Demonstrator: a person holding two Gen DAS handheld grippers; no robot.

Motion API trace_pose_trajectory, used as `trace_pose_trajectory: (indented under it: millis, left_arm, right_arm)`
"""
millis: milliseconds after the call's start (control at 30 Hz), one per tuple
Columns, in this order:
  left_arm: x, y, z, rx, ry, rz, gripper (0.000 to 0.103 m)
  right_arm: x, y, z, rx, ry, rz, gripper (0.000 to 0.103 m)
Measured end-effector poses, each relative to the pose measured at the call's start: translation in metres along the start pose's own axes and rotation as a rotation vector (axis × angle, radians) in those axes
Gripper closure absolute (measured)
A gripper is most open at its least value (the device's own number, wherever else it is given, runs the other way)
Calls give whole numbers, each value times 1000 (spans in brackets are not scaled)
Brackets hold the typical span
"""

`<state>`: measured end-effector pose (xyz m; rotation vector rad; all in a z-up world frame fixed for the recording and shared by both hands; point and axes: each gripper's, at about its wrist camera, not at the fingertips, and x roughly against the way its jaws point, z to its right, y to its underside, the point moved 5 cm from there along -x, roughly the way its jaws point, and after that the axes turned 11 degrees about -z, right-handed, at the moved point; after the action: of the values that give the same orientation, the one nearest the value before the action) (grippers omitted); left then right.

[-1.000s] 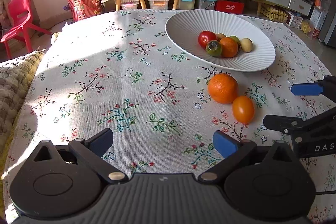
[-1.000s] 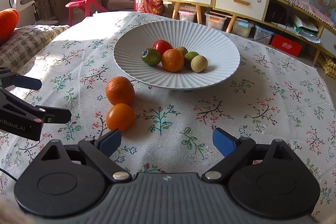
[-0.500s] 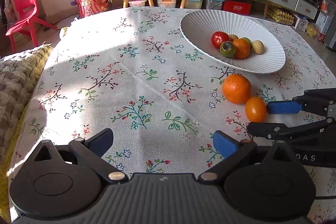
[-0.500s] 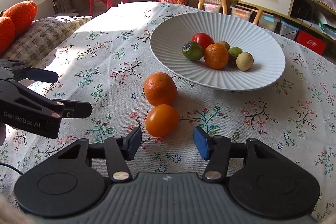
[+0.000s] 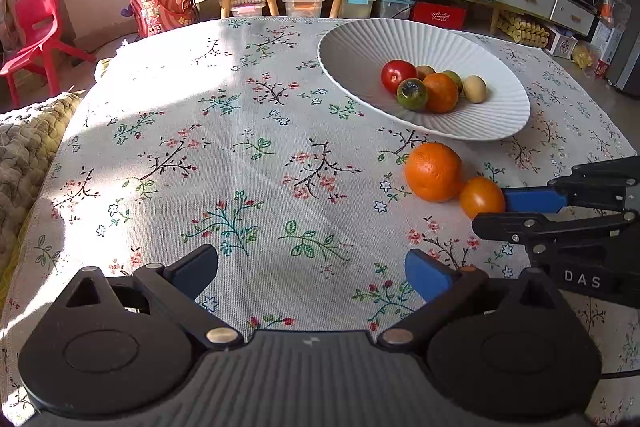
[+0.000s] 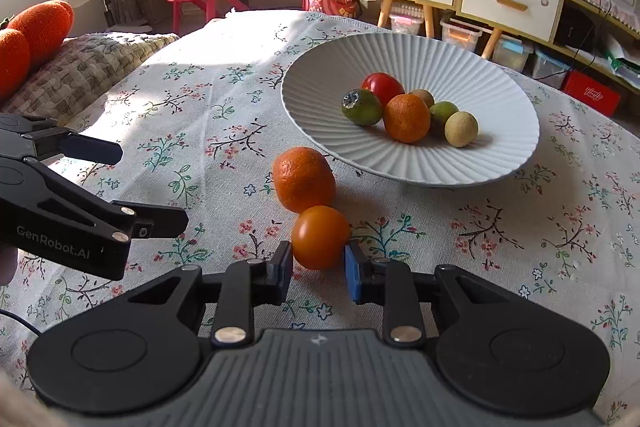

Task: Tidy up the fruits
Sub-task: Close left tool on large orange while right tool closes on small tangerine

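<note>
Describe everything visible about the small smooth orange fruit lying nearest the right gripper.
The small smooth orange fruit is round, glossy and evenly orange, tomato-like, with no stem showing. It sits on the floral tablecloth, outside the white ribbed plate, and seems to touch the larger dimpled orange behind it. The right gripper brackets it, blue pads at both sides; firm contact cannot be confirmed, and the fruit is not lifted.
</note>
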<state>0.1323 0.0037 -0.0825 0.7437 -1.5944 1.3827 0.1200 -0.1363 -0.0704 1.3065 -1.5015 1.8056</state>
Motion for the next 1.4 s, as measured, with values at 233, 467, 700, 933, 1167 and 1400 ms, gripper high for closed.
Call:
trace_pose_trajectory:
  millis: [233,467,700,933,1167,1400]
  left_arm:
    - [-5,-7,19,-7,71,28,17]
    - [-10,-17,39,-20,120,74,28]
    - [-19,-27,51,-29,182,111,53]
    - [-21,-29,50,-11,230,104,80]
    - [-16,-26,44,2,214,89,81]
    - [-14,-23,40,1,200,87,82]
  right_arm:
    - [9,4,20,-43,10,19,82]
    - [8,9,35,-71,19,5,82]
    - [5,12,34,-59,12,-13,75]
    - [5,13,25,-6,-3,-13,59]
    - [1,9,17,20,-6,-11,59]
    - [-2,5,13,32,-4,1,66]
